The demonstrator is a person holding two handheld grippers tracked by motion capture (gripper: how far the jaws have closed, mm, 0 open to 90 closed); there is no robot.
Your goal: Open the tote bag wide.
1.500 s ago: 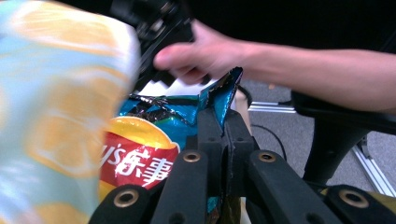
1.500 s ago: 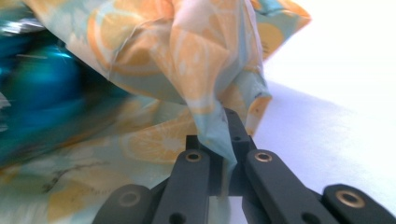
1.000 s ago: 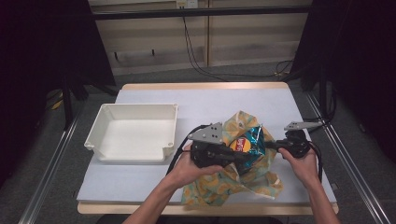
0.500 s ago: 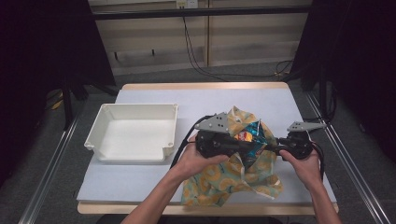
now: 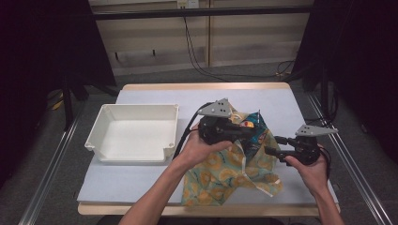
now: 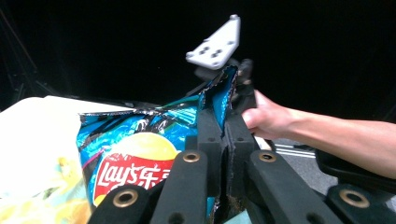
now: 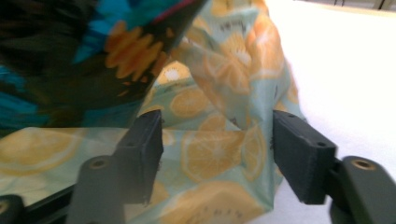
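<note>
My left hand-held gripper (image 5: 251,132) clamps the chip bag's (image 6: 140,154) torn edge above the tabletop (image 5: 155,98); my right hand-held gripper (image 5: 272,145) (jaws just opening) gapes beside the orange-print cloth (image 7: 219,154).

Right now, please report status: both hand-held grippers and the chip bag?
Left hand-held gripper shut on chip bag. Right hand-held gripper open, jaws just opening, nothing pinched. Lemon-print cloth under bag; white tray apart.
</note>
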